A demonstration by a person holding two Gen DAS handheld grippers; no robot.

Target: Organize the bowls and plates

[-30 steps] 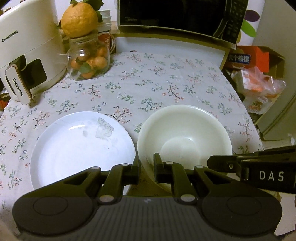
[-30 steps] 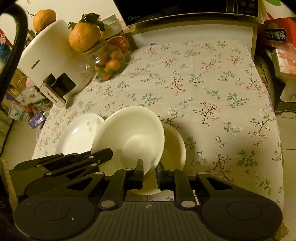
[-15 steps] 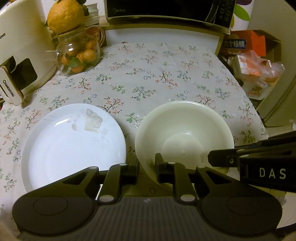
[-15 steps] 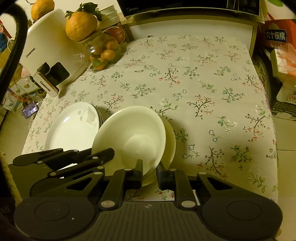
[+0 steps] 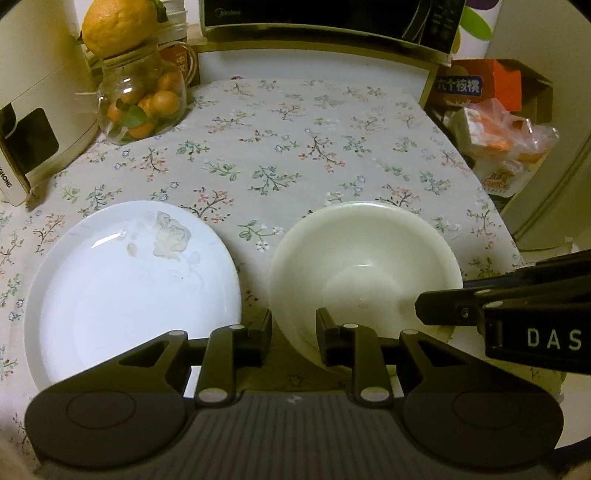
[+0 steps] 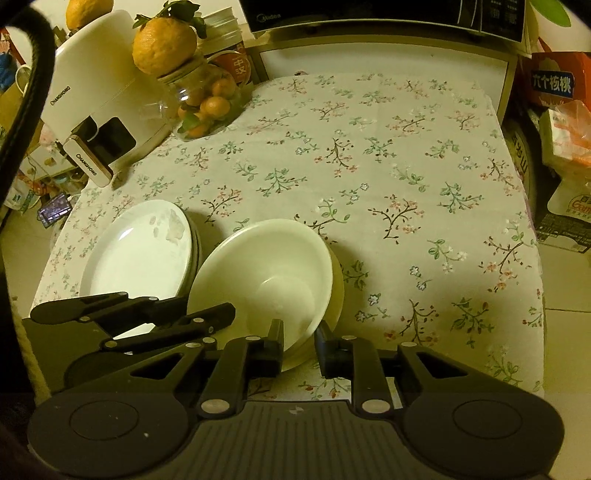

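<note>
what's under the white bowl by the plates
Under the white bowl sits a second bowl; only a strip of its rim shows on the right side in the right wrist view. The rest of it, and the tablecloth beneath, is covered.

You see a white plate point(image 5: 129, 291) and cream bowl point(image 5: 365, 269) on a pale tablecloth point(image 5: 295, 147) printed with small flowers.

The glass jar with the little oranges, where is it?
In the left wrist view the glass jar stands at the far left of the flowery tablecloth, beside the white appliance, with a big orange fruit sitting on top.
</note>
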